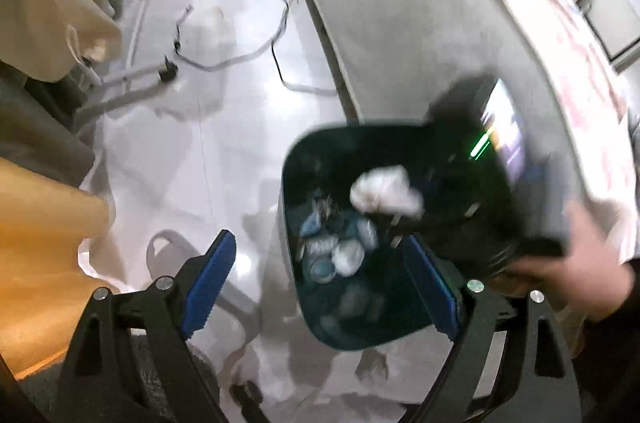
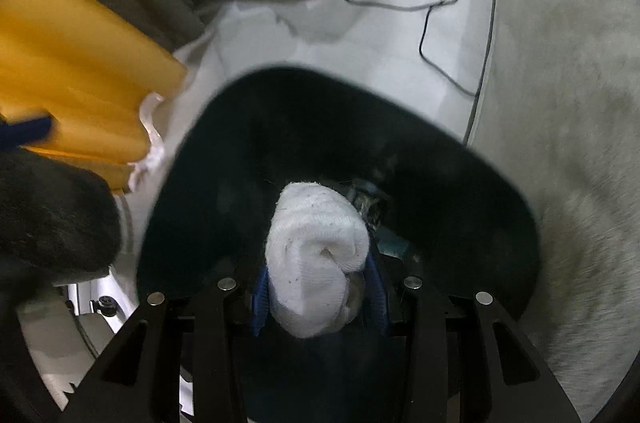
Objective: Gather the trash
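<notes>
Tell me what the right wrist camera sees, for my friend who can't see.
The right gripper squeezes a rolled white cloth above a dark trash bin. Behind the bin, black cables lie on a shiny white floor.

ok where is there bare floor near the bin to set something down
The bare white floor between the dark bin and the cables is free, bordered right by the grey rug. It is crowded over the bin, where the right gripper holds a white wad, and around the yellow sheet.
</notes>
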